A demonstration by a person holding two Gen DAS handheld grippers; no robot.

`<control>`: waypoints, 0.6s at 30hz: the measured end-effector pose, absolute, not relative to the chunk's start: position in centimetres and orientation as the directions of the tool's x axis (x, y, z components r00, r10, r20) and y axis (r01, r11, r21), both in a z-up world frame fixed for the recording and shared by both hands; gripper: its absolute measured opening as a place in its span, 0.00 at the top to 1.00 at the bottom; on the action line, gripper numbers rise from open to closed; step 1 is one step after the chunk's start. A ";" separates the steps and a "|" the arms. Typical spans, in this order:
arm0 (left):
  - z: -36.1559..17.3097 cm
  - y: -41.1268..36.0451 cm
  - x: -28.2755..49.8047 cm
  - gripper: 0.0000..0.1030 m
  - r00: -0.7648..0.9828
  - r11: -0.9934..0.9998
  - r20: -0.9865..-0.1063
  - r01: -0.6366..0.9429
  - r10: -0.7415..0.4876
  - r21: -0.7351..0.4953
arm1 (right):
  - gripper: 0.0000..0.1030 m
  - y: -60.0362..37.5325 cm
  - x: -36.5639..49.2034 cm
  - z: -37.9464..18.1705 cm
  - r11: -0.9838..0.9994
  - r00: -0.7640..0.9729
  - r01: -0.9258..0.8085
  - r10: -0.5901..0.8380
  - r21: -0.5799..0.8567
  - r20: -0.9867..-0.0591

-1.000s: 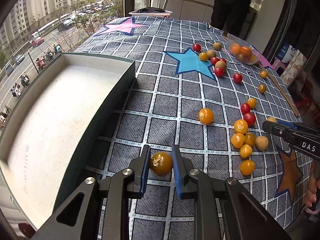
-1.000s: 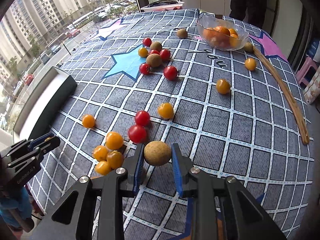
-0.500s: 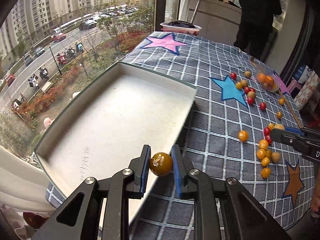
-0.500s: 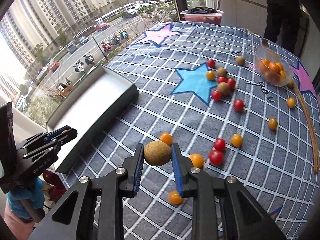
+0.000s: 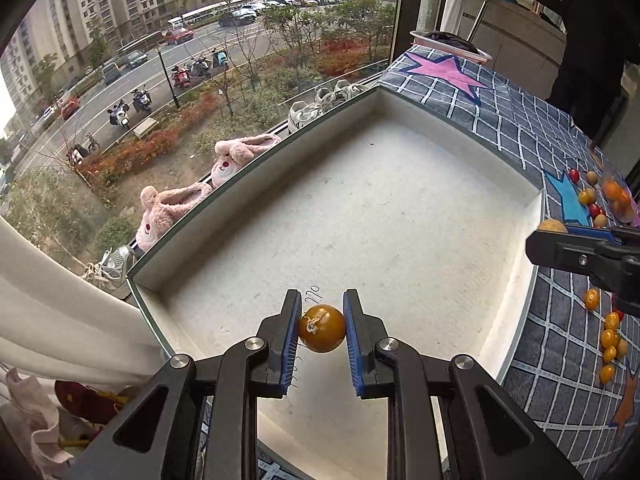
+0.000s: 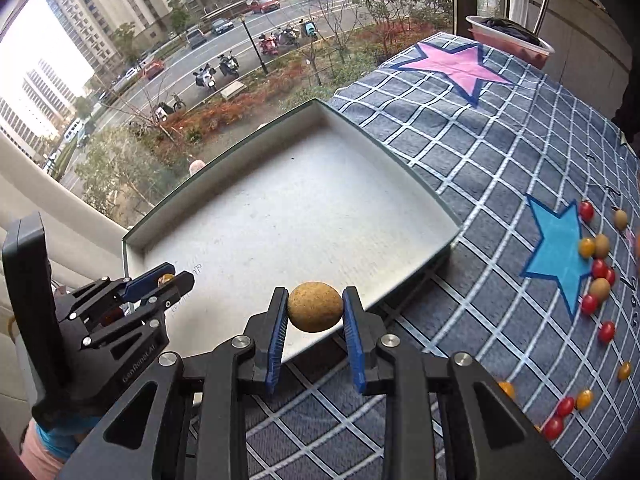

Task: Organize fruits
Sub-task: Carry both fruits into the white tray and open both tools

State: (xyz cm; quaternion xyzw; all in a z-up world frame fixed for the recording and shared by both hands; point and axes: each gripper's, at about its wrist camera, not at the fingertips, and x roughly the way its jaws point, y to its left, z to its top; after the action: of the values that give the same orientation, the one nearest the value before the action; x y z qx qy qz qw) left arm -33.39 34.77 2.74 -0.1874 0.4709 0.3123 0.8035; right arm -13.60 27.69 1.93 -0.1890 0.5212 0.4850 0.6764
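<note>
My left gripper [image 5: 322,322] is shut on a yellow-orange tomato [image 5: 322,329] and holds it over the near-left corner of the empty white tray [image 5: 384,216]. My right gripper [image 6: 315,312] is shut on a round brown fruit [image 6: 315,307] and holds it above the tray's [image 6: 280,216] near edge. The left gripper also shows in the right wrist view [image 6: 170,278], at the tray's left corner. The right gripper shows in the left wrist view [image 5: 560,236], over the tray's right rim.
Red, yellow and brown fruits lie scattered on the checked cloth right of the tray [image 6: 596,268] [image 5: 610,338]. A glass bowl of orange fruit [image 5: 618,200] stands at the far right. The window and a pink basin [image 6: 508,36] are beyond the table.
Both grippers have carried their fruits left, from over the cloth to over the tray. The left one now hangs over the tray's floor, the right one at its near edge.
</note>
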 end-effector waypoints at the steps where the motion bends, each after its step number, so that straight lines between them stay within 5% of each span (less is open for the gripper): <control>1: 2.4 34.8 -33.3 0.78 0.356 0.735 -0.877 -0.678 0.324 -0.004 | 0.71 28.4 -13.5 1.4 0.462 -0.021 -0.851 0.446 0.250 -0.895; 15: 1.3 33.4 -32.1 0.72 0.340 0.755 -0.867 -0.652 0.364 0.062 | 0.69 31.2 -13.0 -2.6 0.473 -0.021 -0.862 0.328 0.183 -0.945; 17: 1.4 33.2 -32.2 0.12 0.336 0.751 -0.860 -0.656 0.384 0.079 | 0.53 31.0 -13.1 -2.4 0.469 -0.036 -0.860 0.338 0.202 -0.941; 18: 1.7 33.0 -32.8 0.08 0.349 0.743 -0.841 -0.664 0.415 0.091 | 0.43 30.9 -13.1 -2.1 0.467 -0.037 -0.859 0.349 0.208 -0.936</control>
State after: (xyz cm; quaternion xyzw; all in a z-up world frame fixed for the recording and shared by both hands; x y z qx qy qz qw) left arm -32.76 33.02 1.75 -0.1342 0.4636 0.3328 0.8101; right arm -13.14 30.90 -2.14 -0.2308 0.5526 0.4615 0.6545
